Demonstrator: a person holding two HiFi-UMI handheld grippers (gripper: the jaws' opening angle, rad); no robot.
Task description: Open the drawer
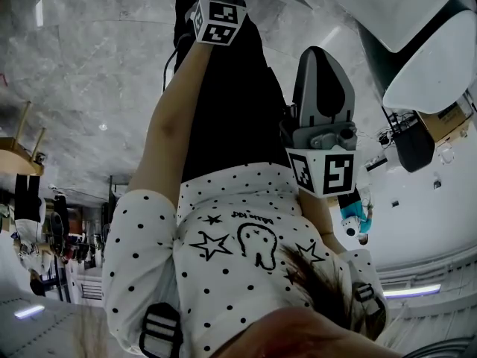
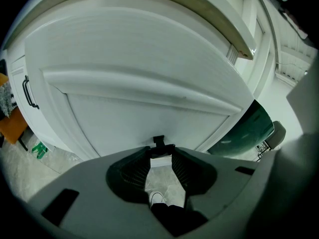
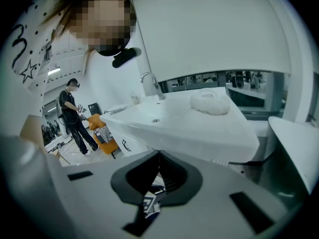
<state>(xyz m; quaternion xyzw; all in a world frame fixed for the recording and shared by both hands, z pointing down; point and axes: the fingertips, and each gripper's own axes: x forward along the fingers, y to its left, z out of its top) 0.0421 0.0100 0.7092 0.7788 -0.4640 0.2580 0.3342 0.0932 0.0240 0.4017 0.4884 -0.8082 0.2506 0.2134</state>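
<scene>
My left hand-held gripper [image 2: 160, 151] is at the white drawer [image 2: 149, 108]. Its two jaws are nearly together. They pinch the little black drawer handle [image 2: 158, 142] in the middle of the drawer front, low down. Under the jaws I can see the grey floor [image 2: 167, 183] and my white shoe [image 2: 157, 199]. Far to the left, another white door has a long black handle [image 2: 30, 92].

My right hand-held gripper [image 3: 158, 156] is up in the air. Its jaws are pressed together at the tips with nothing between them. It looks at a white worktop [image 3: 199, 128] with a sink in it. A tap [image 3: 149, 81] stands at the worktop's back edge. A soft white lump [image 3: 212, 102] lies to the right of the tap. To the left of the worktop, a person in black [image 3: 75, 116] stands near an orange chair [image 3: 102, 136].
</scene>
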